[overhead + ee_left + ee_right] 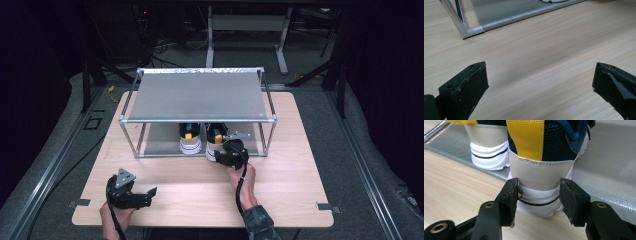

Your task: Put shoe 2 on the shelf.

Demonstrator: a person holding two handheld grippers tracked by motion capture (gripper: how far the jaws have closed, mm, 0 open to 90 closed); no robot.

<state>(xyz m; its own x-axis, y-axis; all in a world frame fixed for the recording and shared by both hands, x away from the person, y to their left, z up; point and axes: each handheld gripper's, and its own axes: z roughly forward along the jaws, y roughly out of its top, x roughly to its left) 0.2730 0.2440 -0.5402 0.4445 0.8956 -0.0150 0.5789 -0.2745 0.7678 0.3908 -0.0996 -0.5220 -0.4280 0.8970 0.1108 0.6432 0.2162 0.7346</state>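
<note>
Two shoes point(190, 138) point(215, 140), one rack point(197, 97), two grippers point(150, 194) point(220, 155).

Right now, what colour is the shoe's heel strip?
Yellow heel strip on navy mesh, clearest in the right gripper view.

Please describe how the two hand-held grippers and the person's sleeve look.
Both hand-held grippers are black. The left hand-held gripper carries a grey three-cornered plate and has blocky, scuffed jaws. The right hand-held gripper also carries a grey plate, trails a black cable and shows brass-coloured rivets. The sleeve is dark camouflage.
</note>
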